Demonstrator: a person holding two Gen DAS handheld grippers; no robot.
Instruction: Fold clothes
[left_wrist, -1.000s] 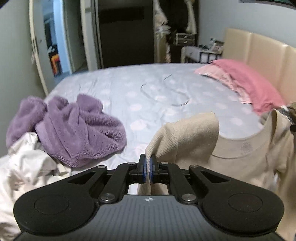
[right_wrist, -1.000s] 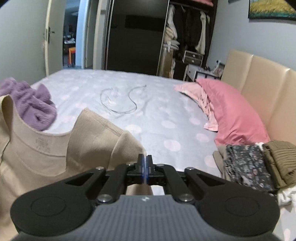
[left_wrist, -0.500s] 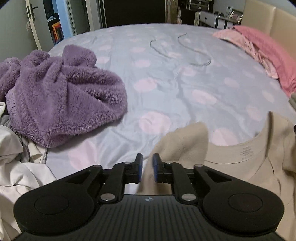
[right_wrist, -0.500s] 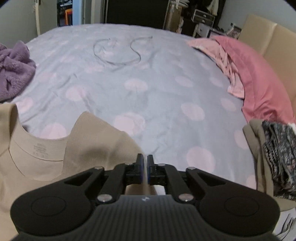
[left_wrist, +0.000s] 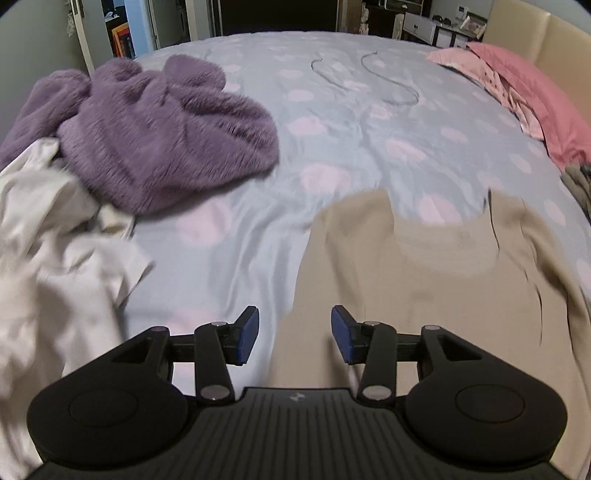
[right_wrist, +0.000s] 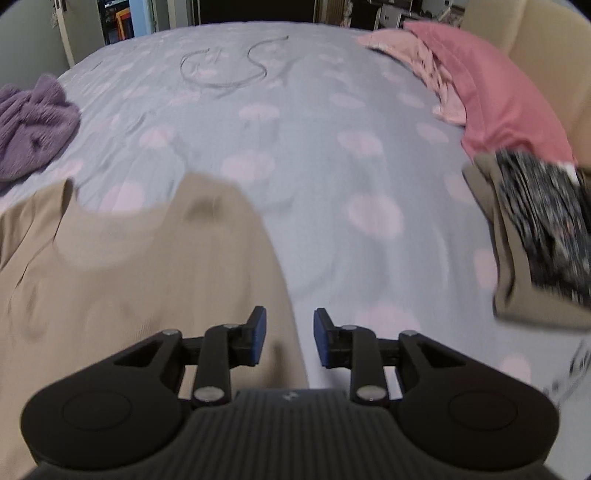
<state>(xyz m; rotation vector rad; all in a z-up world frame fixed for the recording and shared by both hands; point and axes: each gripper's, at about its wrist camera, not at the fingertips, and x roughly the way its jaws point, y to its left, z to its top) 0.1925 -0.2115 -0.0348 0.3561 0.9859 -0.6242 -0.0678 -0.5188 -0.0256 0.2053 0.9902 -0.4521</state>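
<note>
A beige knit top (left_wrist: 424, 288) lies flat on the blue-grey spotted bed sheet (left_wrist: 332, 122), neckline away from me. It also shows in the right wrist view (right_wrist: 129, 280). My left gripper (left_wrist: 294, 339) is open and empty over the top's left shoulder edge. My right gripper (right_wrist: 289, 338) is open and empty over the top's right shoulder edge. Both views are motion-blurred.
A purple fleece garment (left_wrist: 147, 129) and a crumpled white garment (left_wrist: 48, 251) lie at the left. Pink pillows (right_wrist: 491, 85) and the beige headboard (right_wrist: 546, 55) are at the right. A stack of folded clothes (right_wrist: 535, 229) sits by the pillows. A thin cord (right_wrist: 221, 70) lies mid-bed.
Both grippers held the beige top up by its shoulders, lowered it onto the bed, then opened and let go. The top now lies flat.
</note>
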